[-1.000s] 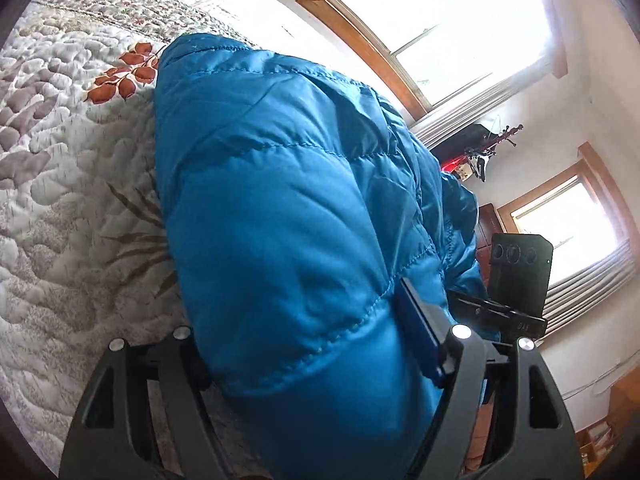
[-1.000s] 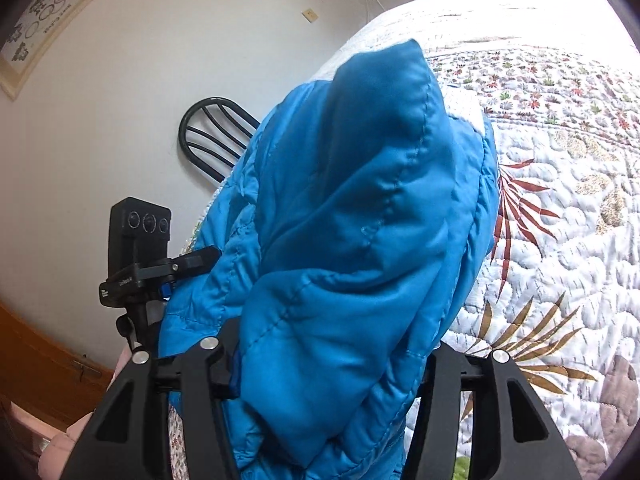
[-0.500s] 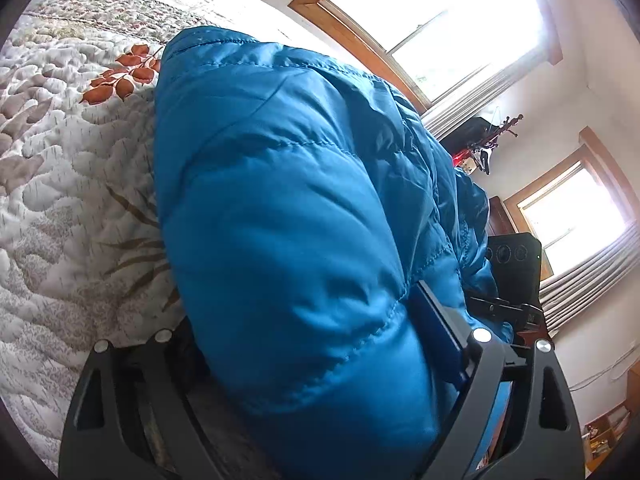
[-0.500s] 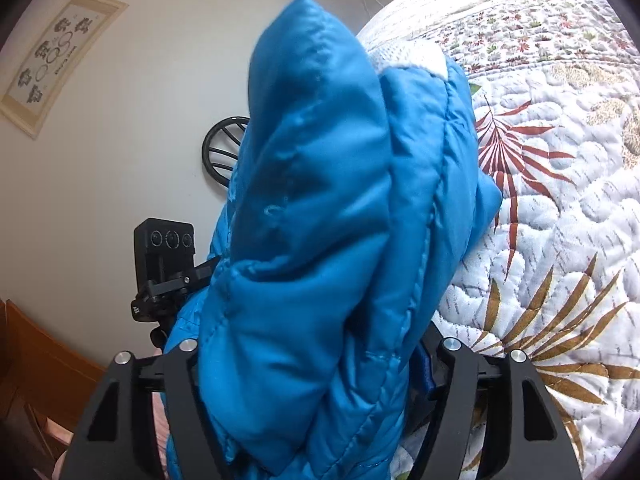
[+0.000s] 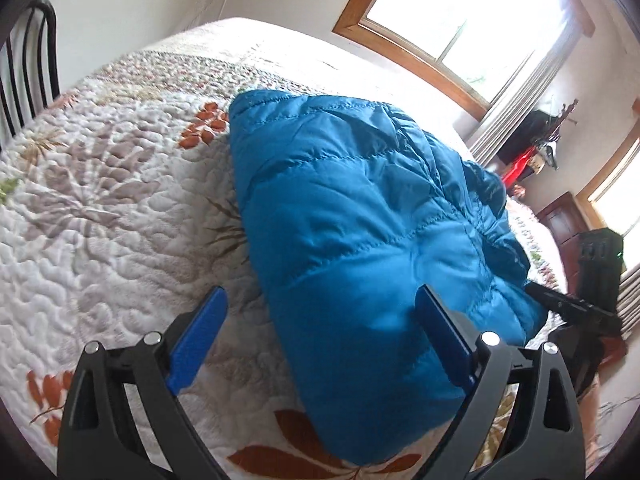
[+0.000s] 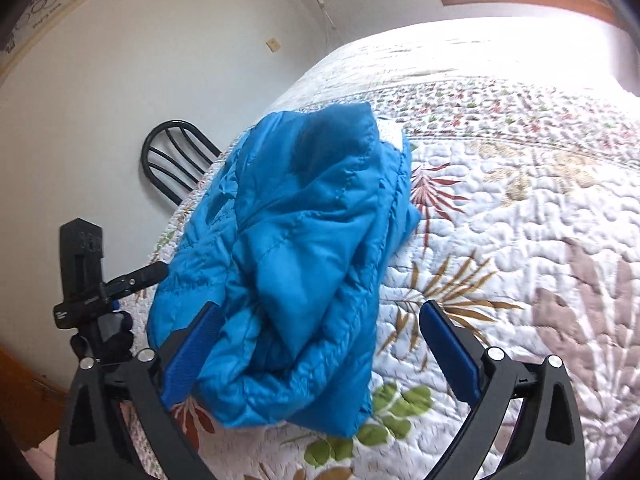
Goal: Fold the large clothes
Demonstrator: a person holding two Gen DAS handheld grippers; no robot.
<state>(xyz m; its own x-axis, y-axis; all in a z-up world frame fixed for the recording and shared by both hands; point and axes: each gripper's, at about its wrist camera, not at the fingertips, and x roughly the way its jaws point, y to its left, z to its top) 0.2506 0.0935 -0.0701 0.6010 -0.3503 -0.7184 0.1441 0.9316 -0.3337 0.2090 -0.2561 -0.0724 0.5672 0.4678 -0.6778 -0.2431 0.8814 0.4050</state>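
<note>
Folded blue puffer jacket (image 5: 360,216) lies on the quilted bed (image 5: 100,200). Left gripper (image 5: 320,320) and right gripper (image 6: 316,332): jaws opening wide around its ends at 12 o'clock, gripping nothing.

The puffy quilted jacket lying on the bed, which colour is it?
The puffy quilted jacket is bright blue, seen best in the left wrist view.

Both views are bright, lit by daylight. In the left wrist view the window (image 5: 460,12) is overexposed to white, and glare washes the wall beside it. In the right wrist view the far end of the quilt (image 6: 520,52) is blown out (detail lost). Fisheye distortion bends straight edges; the corners are vignetted black. The jacket (image 6: 304,248) casts a soft shadow. Slight motion blur softens the quilt pattern near the lower edges.
</note>
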